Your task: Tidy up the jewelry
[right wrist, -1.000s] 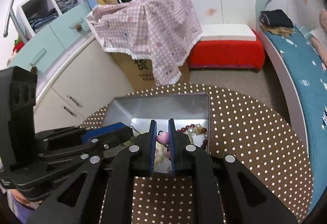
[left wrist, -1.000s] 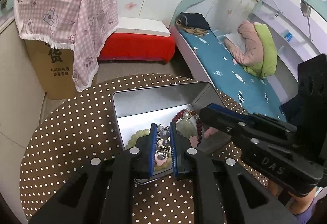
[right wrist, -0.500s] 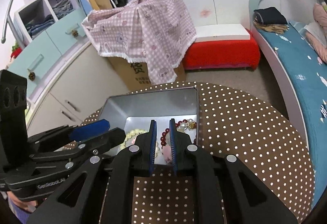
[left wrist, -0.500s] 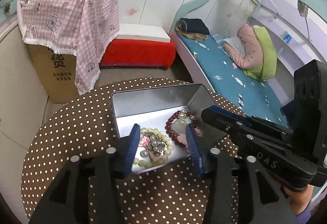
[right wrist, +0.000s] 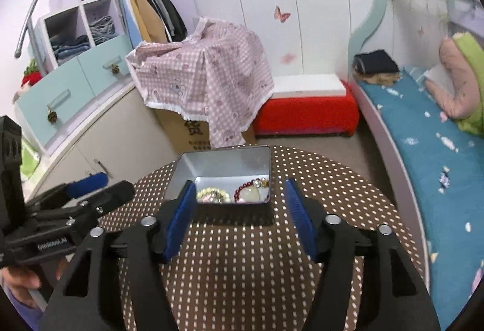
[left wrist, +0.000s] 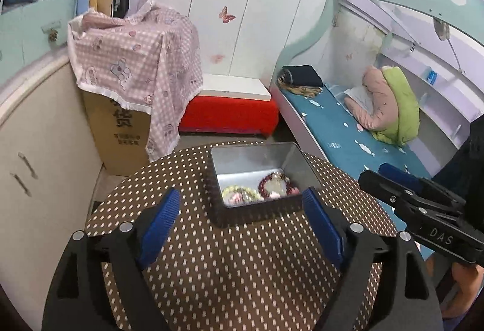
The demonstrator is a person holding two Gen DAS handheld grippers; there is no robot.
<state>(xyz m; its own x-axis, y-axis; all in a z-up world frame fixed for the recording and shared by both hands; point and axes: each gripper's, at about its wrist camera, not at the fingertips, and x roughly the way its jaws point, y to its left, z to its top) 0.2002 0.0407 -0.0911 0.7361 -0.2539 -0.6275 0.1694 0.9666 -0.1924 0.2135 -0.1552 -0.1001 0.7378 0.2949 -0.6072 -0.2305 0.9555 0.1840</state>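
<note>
A silver metal tin (left wrist: 239,161) (right wrist: 224,163) sits on the round brown polka-dot table (left wrist: 242,264) (right wrist: 242,264). In it lie a pale green bead bracelet (left wrist: 239,191) (right wrist: 211,194), a dark red bead bracelet (left wrist: 272,180) (right wrist: 242,190) and pearl pieces (right wrist: 261,183). My left gripper (left wrist: 242,207) is open and empty, pulled back on the near side of the tin. My right gripper (right wrist: 239,201) is open and empty, also short of the tin. Each gripper shows in the other's view, the right one (left wrist: 423,210) and the left one (right wrist: 75,204).
A cardboard box under a pink checked cloth (left wrist: 133,59) stands beyond the table. A red bench (left wrist: 227,116) is behind it. A bed with a teal sheet (left wrist: 348,131) runs along the right. White cabinets (left wrist: 36,149) stand on the left.
Both grippers have opened fully and drawn back and up from the tin. The jewelry they held a second ago now lies in the tin.
</note>
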